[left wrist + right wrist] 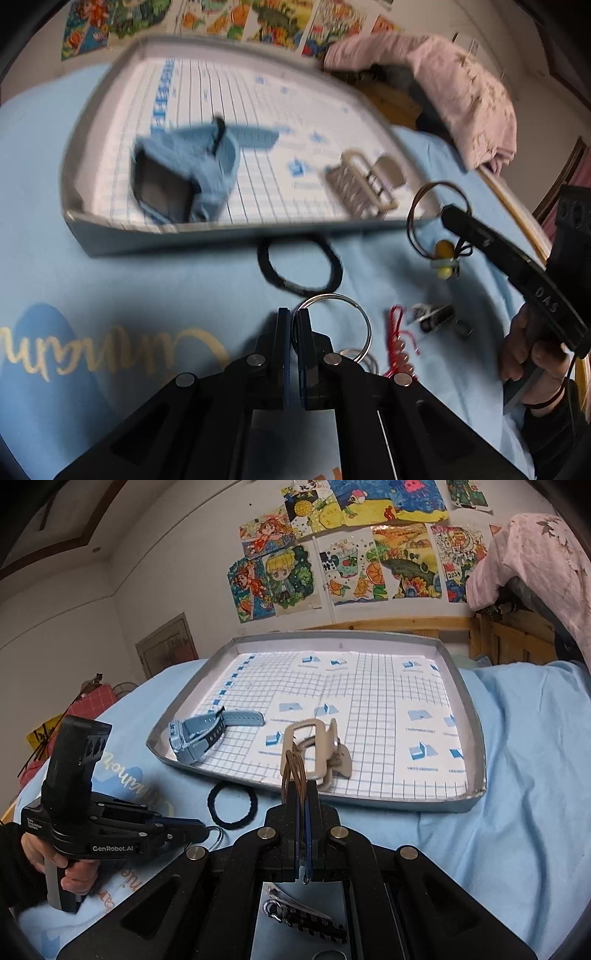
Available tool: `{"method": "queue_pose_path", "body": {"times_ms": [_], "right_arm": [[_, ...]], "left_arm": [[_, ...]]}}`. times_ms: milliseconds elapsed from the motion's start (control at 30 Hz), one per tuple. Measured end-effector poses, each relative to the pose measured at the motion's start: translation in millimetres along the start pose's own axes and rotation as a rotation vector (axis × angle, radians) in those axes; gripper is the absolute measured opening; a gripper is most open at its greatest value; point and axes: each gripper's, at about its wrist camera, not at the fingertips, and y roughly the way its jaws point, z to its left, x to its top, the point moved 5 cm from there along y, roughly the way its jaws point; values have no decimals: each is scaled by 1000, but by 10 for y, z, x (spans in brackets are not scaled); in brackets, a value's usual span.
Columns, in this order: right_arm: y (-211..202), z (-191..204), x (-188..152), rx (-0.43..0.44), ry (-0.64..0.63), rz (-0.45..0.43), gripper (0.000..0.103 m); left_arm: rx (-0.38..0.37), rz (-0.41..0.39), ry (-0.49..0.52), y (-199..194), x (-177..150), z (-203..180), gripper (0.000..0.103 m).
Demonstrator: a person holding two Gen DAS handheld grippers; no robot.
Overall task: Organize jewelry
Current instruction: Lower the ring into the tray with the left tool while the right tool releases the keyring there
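Note:
A grey tray [476, 738] with a grid-paper floor lies on the blue bedsheet; it also shows in the left wrist view [88, 147]. In it lie a blue watch [201, 733] [184, 177] and a beige hair claw [317, 749] [364, 184]. My left gripper [294, 317] is shut on a silver key ring [360, 321], just above the sheet in front of the tray. My right gripper [303, 786] is shut on a brown wire bracelet [293, 771] with a yellow bead charm [443, 258], held above the tray's near edge.
A black hair tie [299, 266] [232, 806] lies on the sheet before the tray. A red cord [399, 339], a small metal clip [432, 317] and a small ring [463, 328] lie to the right. A pink cloth [461, 85] hangs at the back right.

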Motion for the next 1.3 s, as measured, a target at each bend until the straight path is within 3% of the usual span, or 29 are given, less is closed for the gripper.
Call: {"method": "queue_pose_path", "body": {"times_ms": [267, 567, 933, 1233, 1300], "right_arm": [[-88, -43, 211, -6, 16, -77, 2], [64, -225, 626, -68, 34, -147, 2], [375, -368, 450, -158, 31, -53, 2], [412, -461, 336, -191, 58, 8, 4], [374, -464, 332, -193, 66, 8, 14]], "left_arm": [[-9, -131, -18, -330, 399, -52, 3], [78, -198, -46, -215, 981, -106, 3], [197, -145, 6, 179, 939, -126, 4], [207, -139, 26, 141, 884, -173, 4], [203, -145, 18, 97, 853, -178, 5]]}}
